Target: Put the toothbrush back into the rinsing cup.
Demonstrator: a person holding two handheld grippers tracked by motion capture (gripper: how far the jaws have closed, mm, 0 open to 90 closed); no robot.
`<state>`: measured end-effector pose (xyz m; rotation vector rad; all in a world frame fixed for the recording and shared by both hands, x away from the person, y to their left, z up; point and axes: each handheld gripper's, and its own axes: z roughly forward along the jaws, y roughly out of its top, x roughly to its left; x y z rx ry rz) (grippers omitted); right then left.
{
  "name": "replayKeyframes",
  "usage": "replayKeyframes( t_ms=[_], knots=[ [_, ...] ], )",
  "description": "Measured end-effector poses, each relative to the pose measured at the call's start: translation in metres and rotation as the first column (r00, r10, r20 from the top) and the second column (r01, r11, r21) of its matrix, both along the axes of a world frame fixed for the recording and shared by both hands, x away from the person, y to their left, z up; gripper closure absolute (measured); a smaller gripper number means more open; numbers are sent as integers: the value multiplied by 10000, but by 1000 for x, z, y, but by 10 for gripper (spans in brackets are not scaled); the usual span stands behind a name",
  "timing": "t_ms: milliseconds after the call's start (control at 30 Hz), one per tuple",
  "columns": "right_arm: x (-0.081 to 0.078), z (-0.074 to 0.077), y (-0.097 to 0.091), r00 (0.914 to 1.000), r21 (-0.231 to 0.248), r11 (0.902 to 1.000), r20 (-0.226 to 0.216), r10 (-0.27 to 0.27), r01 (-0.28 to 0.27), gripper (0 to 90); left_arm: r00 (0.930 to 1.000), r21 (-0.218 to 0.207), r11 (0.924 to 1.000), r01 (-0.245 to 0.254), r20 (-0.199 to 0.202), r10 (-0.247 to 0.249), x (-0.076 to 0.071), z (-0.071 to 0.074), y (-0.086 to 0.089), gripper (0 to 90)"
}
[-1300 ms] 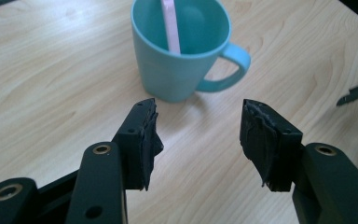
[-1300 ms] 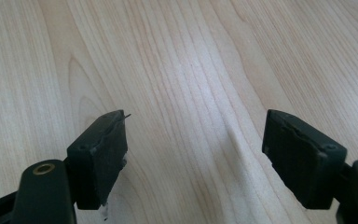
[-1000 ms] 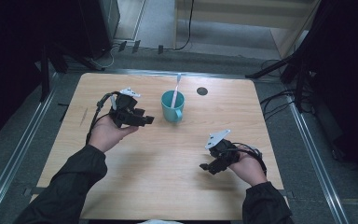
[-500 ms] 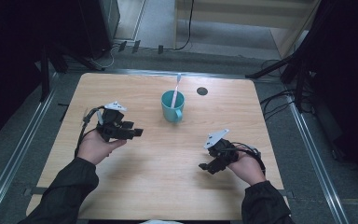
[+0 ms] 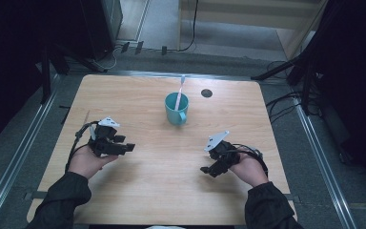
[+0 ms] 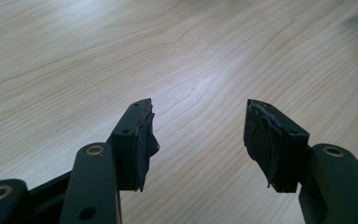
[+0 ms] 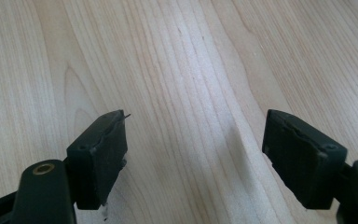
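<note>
A teal mug (image 5: 177, 109) stands at the middle back of the wooden table (image 5: 171, 195), with a pale toothbrush (image 5: 180, 91) leaning upright in it. My left gripper (image 5: 126, 147) rests low over the left side of the table, well apart from the mug. Its jaws have just been opening and stand wide, with bare wood between them (image 6: 198, 133). My right gripper (image 5: 208, 171) lies low at the right, near the front, pointing left. It is open too, and nothing sits between its pads (image 7: 196, 149).
A small black round disc (image 5: 207, 93) is set in the tabletop to the right of the mug. Metal rails (image 5: 21, 157) run along the table's sides, and cables lie on the floor at the right (image 5: 286, 102).
My left hand has drawn back from beside the mug toward the near left and sunk closer to the table. The right hand has stayed put.
</note>
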<state>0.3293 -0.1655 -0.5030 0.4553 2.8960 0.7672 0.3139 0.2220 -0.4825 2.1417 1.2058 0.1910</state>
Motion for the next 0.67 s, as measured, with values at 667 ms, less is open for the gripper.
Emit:
replayKeyframes(
  t_ms=[667],
  knots=[
    [1,-1,-1,10000,-8,10000,-21,-52,52,216,9991,-34,9998,-203,-380,201,5,-10,8,392]
  ],
)
